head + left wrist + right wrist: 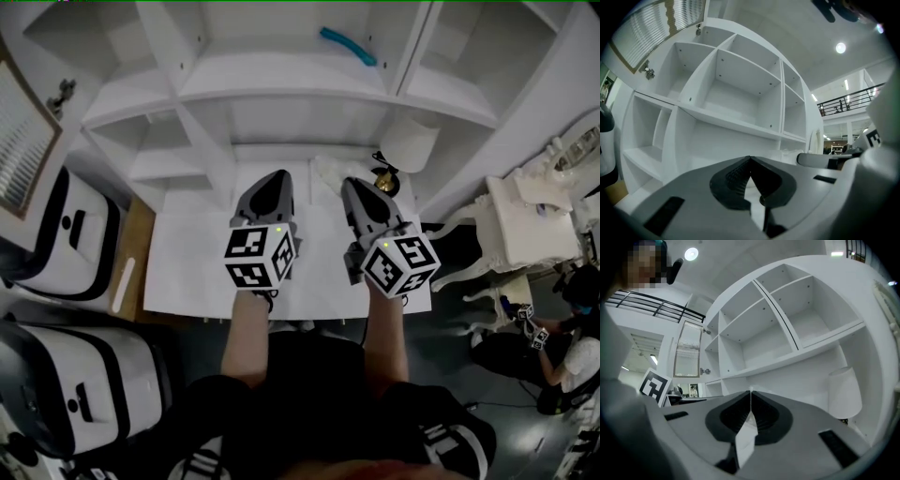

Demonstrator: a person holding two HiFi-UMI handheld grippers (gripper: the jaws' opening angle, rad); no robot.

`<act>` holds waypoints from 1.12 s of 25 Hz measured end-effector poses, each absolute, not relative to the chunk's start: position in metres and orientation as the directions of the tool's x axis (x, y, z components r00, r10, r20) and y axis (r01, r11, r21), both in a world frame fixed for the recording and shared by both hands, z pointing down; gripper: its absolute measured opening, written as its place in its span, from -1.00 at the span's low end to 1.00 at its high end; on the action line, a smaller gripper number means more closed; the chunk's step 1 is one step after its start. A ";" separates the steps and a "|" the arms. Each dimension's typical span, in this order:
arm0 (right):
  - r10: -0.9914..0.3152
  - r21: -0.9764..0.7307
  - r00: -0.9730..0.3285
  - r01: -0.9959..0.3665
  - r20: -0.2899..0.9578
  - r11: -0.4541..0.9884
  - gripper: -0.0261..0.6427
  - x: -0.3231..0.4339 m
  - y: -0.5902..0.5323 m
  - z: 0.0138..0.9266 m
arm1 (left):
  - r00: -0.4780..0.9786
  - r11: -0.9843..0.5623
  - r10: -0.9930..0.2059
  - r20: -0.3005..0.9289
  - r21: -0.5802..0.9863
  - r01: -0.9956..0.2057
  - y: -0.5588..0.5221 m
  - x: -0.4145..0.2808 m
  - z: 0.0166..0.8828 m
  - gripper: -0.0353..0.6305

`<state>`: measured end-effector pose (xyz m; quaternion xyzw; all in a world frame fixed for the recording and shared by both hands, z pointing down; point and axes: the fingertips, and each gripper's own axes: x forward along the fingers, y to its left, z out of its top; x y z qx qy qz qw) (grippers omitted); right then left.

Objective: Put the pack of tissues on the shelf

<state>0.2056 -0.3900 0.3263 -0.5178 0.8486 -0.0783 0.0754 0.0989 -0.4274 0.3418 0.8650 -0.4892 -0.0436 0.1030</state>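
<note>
A white crinkled pack of tissues [325, 172] lies at the back of the white table [187, 262], just under the white shelf unit [281, 84]. In the left gripper view the pack [790, 153] shows as a pale lump beyond the jaws. My left gripper [274, 178] hovers over the table left of the pack, its jaws shut and empty [750, 158]. My right gripper [355, 184] is just right of the pack, also shut with nothing between its jaws [751, 391]. Both point at the empty shelf compartments.
A lamp with a white shade [410, 141] stands at the table's back right corner. A teal object [349, 47] lies on an upper shelf. Two white-and-black machines [66, 234] stand at the left. A white ornate chair [525, 220] and a person [567, 361] are at the right.
</note>
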 end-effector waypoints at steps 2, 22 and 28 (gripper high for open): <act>-0.893 -0.199 -0.446 -0.872 -0.057 0.448 -0.85 0.208 -0.393 0.319 | 0.523 -0.506 -0.852 0.022 0.221 -0.834 -0.431 0.100 0.339 -0.86; -0.830 -0.051 -0.514 -0.843 -0.216 0.535 -0.85 0.148 -0.428 0.217 | 0.492 -0.494 -0.869 -0.058 0.181 -0.851 -0.461 0.056 0.284 -0.87; -0.801 0.017 -0.531 -0.836 -0.276 0.548 -0.85 0.137 -0.436 0.178 | 0.483 -0.494 -0.870 -0.102 0.180 -0.851 -0.472 0.046 0.267 -0.86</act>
